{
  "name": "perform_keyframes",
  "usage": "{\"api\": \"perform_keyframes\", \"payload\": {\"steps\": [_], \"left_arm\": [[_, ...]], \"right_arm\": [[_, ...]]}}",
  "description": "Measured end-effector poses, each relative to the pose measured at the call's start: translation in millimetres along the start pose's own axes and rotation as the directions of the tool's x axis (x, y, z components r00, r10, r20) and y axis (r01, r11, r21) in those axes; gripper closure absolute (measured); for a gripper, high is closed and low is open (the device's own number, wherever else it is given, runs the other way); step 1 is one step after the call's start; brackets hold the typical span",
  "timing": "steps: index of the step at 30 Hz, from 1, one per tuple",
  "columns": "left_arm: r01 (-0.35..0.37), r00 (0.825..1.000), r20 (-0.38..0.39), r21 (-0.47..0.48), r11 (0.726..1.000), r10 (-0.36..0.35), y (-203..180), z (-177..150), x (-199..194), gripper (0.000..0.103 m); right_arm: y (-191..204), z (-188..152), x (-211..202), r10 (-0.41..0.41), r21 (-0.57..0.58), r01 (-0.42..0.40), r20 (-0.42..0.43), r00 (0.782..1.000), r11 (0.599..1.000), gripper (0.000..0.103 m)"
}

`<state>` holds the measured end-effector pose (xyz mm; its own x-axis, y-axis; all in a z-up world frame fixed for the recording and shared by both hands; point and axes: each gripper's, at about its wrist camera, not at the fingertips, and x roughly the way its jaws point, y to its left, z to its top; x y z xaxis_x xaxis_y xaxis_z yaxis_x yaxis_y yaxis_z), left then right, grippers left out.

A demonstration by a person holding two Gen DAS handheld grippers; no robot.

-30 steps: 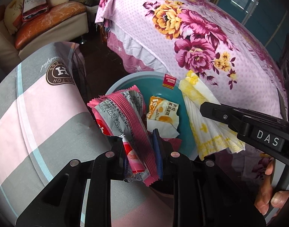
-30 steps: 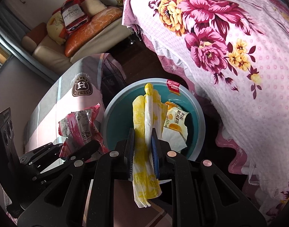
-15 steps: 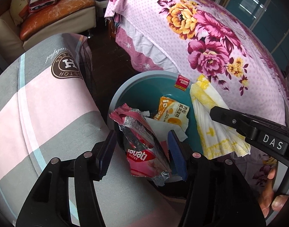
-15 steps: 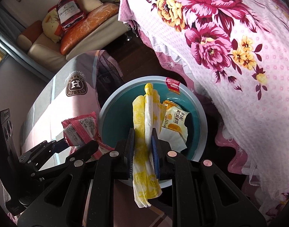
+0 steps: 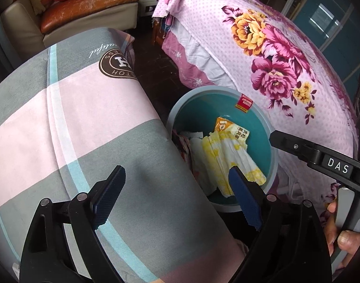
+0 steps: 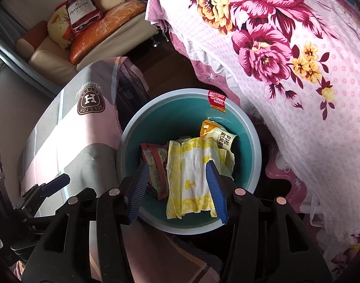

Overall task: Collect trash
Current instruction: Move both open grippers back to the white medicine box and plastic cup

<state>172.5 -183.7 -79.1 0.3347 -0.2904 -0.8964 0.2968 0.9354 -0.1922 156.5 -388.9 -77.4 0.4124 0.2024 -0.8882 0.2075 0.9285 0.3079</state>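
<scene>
Both wrappers dropped into basin; red wrapper clear only rightward.

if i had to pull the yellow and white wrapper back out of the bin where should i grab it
Grip the yellow and white wrapper at its near bottom edge, coming from above: it lies flat on top of the other trash in the bin, with that edge nearest the open right gripper.

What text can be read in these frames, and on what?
"DAS": right gripper
"Hennessy": cushion on the sofa
"H" badge, ring lettering unclear: striped cloth
Red sticker on the bin: too small
Orange packet: unreadable
</scene>
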Motion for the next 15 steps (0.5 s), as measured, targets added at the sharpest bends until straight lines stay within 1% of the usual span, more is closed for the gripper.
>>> {"api": "perform_keyframes", "payload": {"steps": [2,3,4,6,9,15], "left_arm": [[0.003,1.0,-0.001,-0.011,1.0,-0.003,7,-3,-4,0.013],[0.005,1.0,0.0,-0.017,1.0,-0.005,10,-4,-6,0.013],[0.003,1.0,0.002,-0.023,1.0,-0.003,14,-6,-8,0.012],[0.0,1.0,0.008,-0.037,0.999,0.001,22,-9,-14,0.011],[-0.009,1.0,0.017,-0.054,0.998,0.01,32,-15,-22,0.01],[-0.015,0.999,0.031,-0.088,0.996,0.018,53,-31,-40,0.01]], "right_arm": [[5,-1,1,-0.005,-0.011,0.005,-0.008,1.0,1.0,0.041],[7,-2,2,-0.004,-0.014,0.004,-0.017,1.0,1.0,0.034],[9,-4,3,-0.004,-0.015,0.003,-0.025,1.0,1.0,0.031],[15,-7,5,-0.003,-0.019,0.002,-0.038,0.999,1.0,0.03],[22,-13,7,0.001,-0.02,-0.003,-0.064,0.998,1.0,0.026],[44,-28,6,0.009,-0.027,-0.012,-0.103,0.995,1.0,0.026]]}}
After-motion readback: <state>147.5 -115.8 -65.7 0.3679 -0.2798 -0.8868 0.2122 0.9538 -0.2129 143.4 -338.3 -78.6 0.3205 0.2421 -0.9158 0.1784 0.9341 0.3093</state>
